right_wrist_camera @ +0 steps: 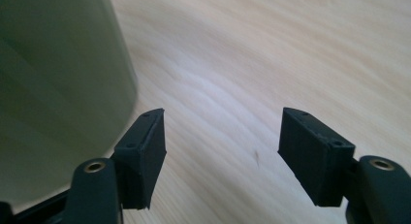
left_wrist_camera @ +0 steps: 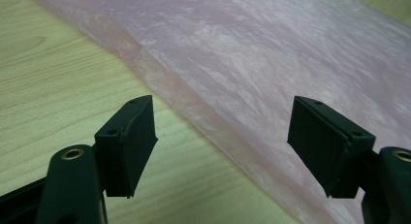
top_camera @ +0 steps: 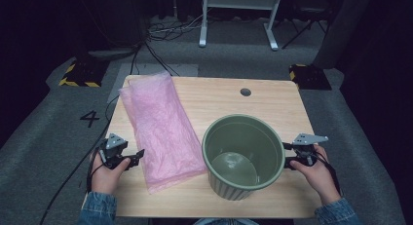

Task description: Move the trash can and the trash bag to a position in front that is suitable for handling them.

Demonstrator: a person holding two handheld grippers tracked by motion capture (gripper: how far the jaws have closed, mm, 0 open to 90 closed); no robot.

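- Firstly, light wooden table (top_camera: 272,101): work surface, bare at the far side.
- Folded pink plastic bag (top_camera: 158,125): flat at left, likely staged as liner.
- Green ribbed plastic bin (top_camera: 242,157): upright, empty, near front edge.
- Left gripper (left_wrist_camera: 223,136): jaws released, straddling the bag's edge.
- Right gripper (right_wrist_camera: 222,151): jaws released, just beside the bin.

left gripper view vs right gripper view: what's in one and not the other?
Left gripper view alone: the pink plastic bag lying flat on the table, its folded edge running diagonally just ahead of the left gripper, whose jaws stand wide apart with nothing between them.

Right gripper view alone: the outer wall of the green bin, close on the left of the frame beside the right gripper, also open and holding nothing.

Shared: the light wooden table under the jaws, and a pair of black jaws rising from the bottom edge.
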